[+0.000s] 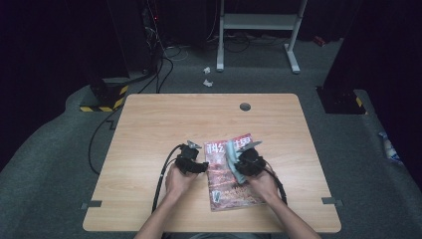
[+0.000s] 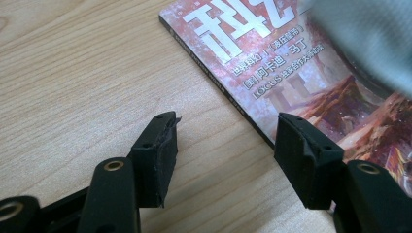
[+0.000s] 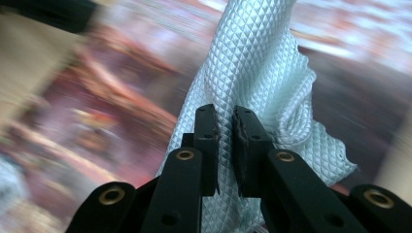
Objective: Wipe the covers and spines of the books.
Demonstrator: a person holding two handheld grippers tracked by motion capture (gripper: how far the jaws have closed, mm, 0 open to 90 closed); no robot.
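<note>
Two grippers work at a magazine lying on the wooden table, near its front edge. R gripper has its jaws pinched nearly together on a pale waffle-weave cloth, held over the magazine's cover. L gripper, jaws wide apart w/ nothing between them, sits at the magazine's spine edge, one finger over the cover.

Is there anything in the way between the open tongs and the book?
No, nothing visible is in the way. The left tongs hover open over bare table, right beside the edge of the book. The pale cloth lies further over on the cover, pinched in the right tongs, not between the left tongs and the book.
</note>
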